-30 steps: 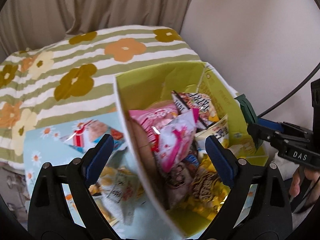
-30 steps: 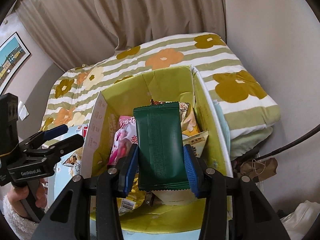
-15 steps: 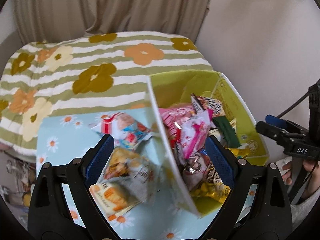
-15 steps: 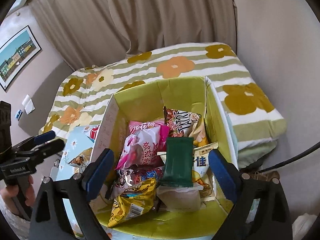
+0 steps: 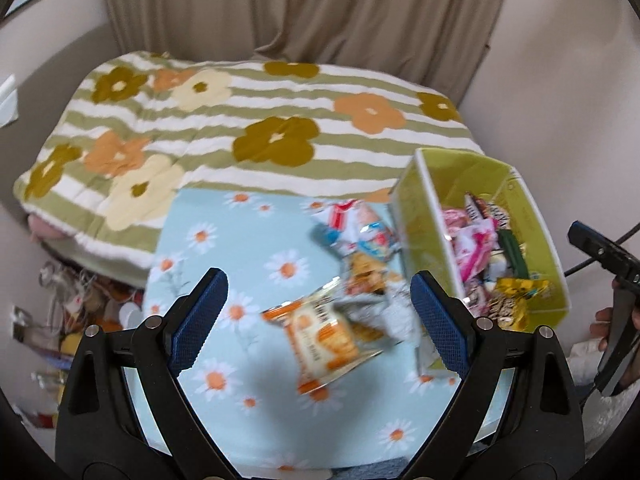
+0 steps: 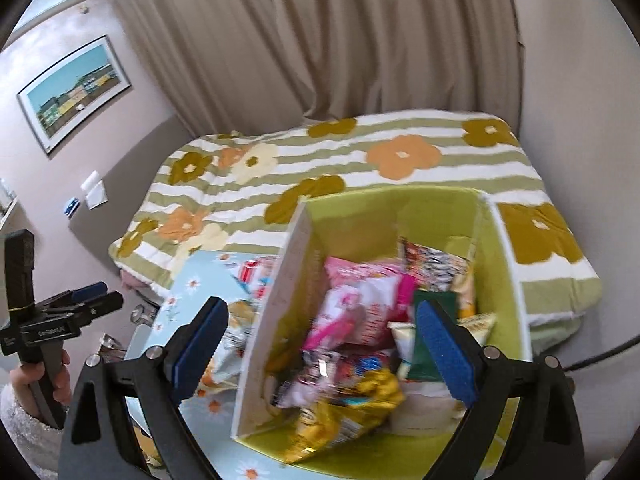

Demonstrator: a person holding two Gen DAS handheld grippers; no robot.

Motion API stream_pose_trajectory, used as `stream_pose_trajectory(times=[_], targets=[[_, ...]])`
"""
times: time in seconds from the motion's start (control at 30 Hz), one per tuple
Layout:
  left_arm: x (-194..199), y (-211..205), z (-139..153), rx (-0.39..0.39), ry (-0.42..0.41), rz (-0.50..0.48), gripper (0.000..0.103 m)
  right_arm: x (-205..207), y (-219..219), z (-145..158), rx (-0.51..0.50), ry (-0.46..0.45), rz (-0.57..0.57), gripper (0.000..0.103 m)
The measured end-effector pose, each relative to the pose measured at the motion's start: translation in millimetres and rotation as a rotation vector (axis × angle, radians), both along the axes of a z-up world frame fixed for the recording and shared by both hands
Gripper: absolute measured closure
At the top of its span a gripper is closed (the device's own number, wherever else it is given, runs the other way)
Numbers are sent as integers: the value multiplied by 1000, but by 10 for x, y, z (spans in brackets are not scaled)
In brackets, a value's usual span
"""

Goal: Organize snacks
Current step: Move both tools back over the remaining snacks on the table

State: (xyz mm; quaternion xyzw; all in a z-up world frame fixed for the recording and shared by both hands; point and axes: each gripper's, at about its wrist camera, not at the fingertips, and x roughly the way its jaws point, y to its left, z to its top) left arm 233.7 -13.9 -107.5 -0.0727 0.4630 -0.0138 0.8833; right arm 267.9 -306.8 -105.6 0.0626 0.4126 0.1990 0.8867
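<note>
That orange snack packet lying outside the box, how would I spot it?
Find the daisy-print blue cloth beside the lime-green box. The orange snack packet lies there, nearest the camera. Its neighbour, the red-and-blue packet, lies farther back.

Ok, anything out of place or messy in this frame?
Yes. Several snack packets, including an orange-and-white cracker packet and a red, white and blue packet, lie loose on the daisy-print blue cloth beside the yellow-green fabric bin, not in it. The bin's contents are a jumbled heap.
</note>
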Motion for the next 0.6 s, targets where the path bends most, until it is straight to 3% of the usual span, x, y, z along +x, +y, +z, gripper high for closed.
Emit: stream_pose_trajectory(times=[0.13,0.27,0.6], targets=[[-81,210,-96,-35,23,6,11,3,320,17,-9,-10,55,8],[-98,329,-253,-71,83,-3,11,124,650,9,-37,43,137,8],[-48,231,-952,-152,226,13,11,497,1372,-336,-232,181,399,8]])
